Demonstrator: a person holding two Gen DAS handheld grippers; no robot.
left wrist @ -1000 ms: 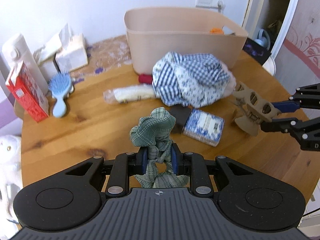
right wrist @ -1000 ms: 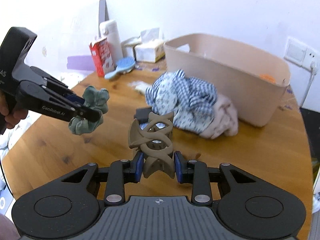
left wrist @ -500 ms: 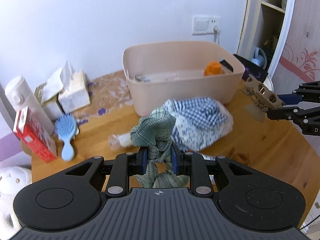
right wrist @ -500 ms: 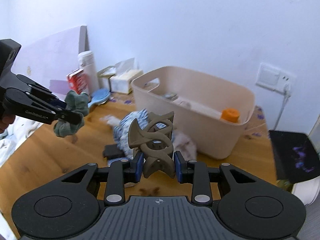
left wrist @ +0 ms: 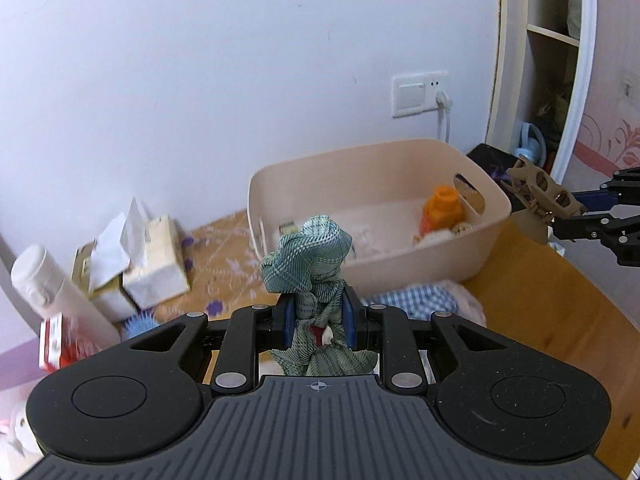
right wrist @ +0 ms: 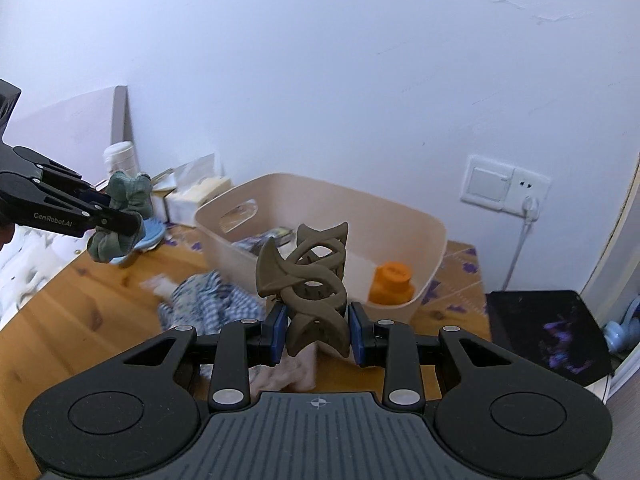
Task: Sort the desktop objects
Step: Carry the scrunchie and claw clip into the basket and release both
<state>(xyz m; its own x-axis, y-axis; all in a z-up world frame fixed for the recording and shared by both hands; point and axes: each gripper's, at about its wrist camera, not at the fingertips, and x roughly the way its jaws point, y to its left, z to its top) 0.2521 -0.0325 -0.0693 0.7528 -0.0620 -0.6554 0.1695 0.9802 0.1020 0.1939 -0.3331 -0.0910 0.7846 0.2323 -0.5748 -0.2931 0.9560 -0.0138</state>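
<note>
Left wrist view: the left tongs (left wrist: pixel 316 318) are clamped on a green scrunchie (left wrist: pixel 308 256), held in the air in front of the beige bin (left wrist: pixel 472 248) at the table's back edge. The right tongs (right wrist: pixel 318 330) are clamped on a brown hair claw (right wrist: pixel 308 276), also short of the bin. This looks like the carrying step. Next, each item must be brought over the bin's rim, clear of the orange bottle (right wrist: pixel 391 284) inside, before the tongs part. Checked cloth (right wrist: pixel 208 304) lies mid-table.
</note>
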